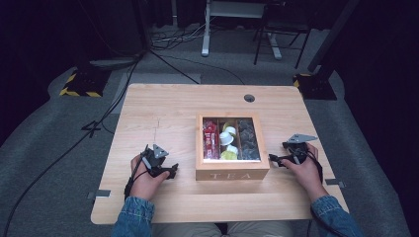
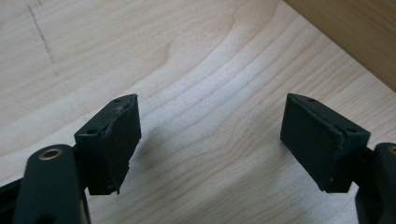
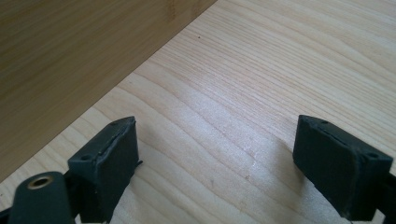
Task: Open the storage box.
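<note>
Setup: While both hands rest on the table (image 1: 163, 106), a wooden tea box (image 1: 232, 174) sits between them, near the front edge and a little right of centre, with "TEA" lettered on its front wall.

Box contents: red packets in the left compartment, white and yellow pods in the middle one, dark packets on the right; whether a clear lid covers them, I cannot tell.

Handling, box: looks rigid and fairly solid, smooth varnished wood, so likely a touch slippery under the pads. My call is that it wants a hold on both side walls at once, or a push low on one wall, not a pinch at the thin rim.

Handling, contents: the packets look light and crinkly, the pods small and round, so they may roll or slip; best taken singly from above.

Left gripper (image 1: 170, 171): low over the wood just left of the box, jaws spread wide. Its own view shows the left gripper (image 2: 210, 140) with bare table grain between the pads and nothing held; the box wall (image 2: 355, 32) crosses the top right corner.

Right gripper (image 1: 275, 159): tips pointing at the box's right side and very near it; contact I cannot confirm. Its own view has the right gripper (image 3: 217, 158) equally wide apart, empty, with the box side (image 3: 70, 51) running along the upper left.
</note>
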{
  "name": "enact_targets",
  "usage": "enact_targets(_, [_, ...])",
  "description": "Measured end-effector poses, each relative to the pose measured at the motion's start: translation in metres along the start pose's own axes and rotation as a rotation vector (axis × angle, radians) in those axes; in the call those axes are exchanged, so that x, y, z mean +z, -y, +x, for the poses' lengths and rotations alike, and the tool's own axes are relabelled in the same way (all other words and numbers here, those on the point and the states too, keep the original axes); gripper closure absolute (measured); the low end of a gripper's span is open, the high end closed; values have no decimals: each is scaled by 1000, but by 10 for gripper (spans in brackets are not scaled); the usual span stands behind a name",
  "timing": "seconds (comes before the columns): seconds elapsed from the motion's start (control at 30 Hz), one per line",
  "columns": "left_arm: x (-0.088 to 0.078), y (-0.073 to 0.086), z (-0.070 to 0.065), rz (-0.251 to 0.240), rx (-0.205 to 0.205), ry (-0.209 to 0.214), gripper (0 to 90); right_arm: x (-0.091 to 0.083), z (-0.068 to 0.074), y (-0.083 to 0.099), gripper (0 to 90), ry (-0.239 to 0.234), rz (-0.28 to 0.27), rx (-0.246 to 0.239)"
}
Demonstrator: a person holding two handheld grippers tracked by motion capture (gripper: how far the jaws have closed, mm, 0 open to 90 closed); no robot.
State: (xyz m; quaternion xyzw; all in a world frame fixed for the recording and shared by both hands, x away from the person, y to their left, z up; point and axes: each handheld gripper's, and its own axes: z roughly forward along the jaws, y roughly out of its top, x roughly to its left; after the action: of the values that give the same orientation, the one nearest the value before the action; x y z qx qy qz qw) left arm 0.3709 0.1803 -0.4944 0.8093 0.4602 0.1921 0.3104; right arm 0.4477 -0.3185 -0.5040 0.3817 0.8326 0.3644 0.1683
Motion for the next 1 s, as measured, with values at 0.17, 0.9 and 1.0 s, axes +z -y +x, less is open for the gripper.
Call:
enact_targets(0.17, [-11,-6,-1,-22,-8,7,223,0,0,0,138,0,-1,0])
enact_targets(0.9, [-52,-36,-39,-32,90,124,258,0,0,0,138,-2,0,0])
enact_targets(1.0, [-53,-38,-47,-14,102,151,259,0,0,0,138,-1,-1,2])
